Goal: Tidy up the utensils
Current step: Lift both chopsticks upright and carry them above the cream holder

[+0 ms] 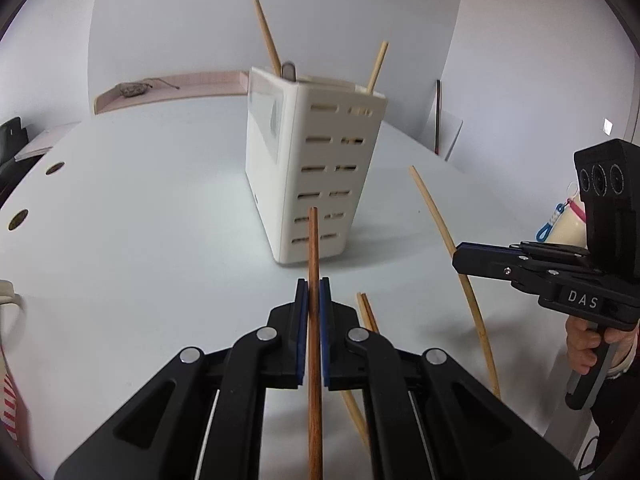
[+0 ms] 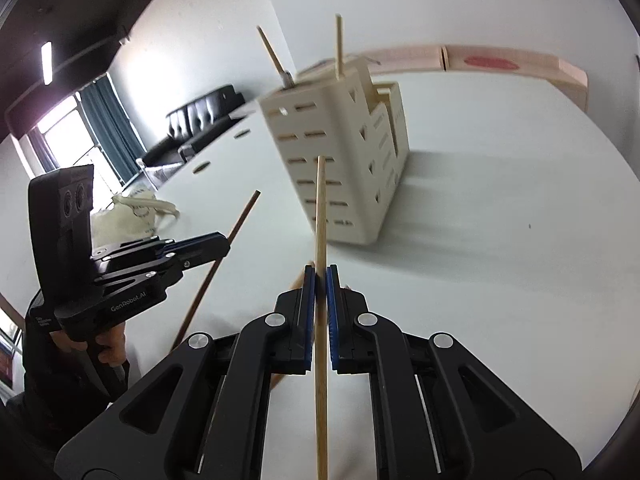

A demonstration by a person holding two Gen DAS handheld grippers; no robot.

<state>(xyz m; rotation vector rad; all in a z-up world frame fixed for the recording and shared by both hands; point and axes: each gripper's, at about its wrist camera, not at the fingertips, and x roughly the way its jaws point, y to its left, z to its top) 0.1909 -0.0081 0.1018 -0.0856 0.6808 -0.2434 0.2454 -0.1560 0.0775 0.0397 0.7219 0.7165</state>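
Note:
A cream slotted utensil holder (image 1: 316,168) (image 2: 340,160) stands upright on the white table (image 1: 140,220) with two pale chopsticks and a metal handle sticking out of its top. My left gripper (image 1: 314,292) is shut on a dark brown chopstick (image 1: 313,240) that points up toward the holder. In the right wrist view the same stick (image 2: 240,220) sits in the left gripper (image 2: 224,246). My right gripper (image 2: 321,276) is shut on a pale bamboo chopstick (image 2: 321,208); from the left wrist view that stick (image 1: 436,216) runs through the right gripper (image 1: 460,258). Loose chopsticks (image 1: 366,312) lie on the table behind my left fingers.
A person's hand (image 1: 588,344) grips each gripper's handle. A pink ledge (image 1: 172,88) runs along the table's far edge. A cloth bag (image 2: 132,216) and a black sofa (image 2: 204,120) sit off to the left. A small bottle (image 1: 568,224) stands at the right.

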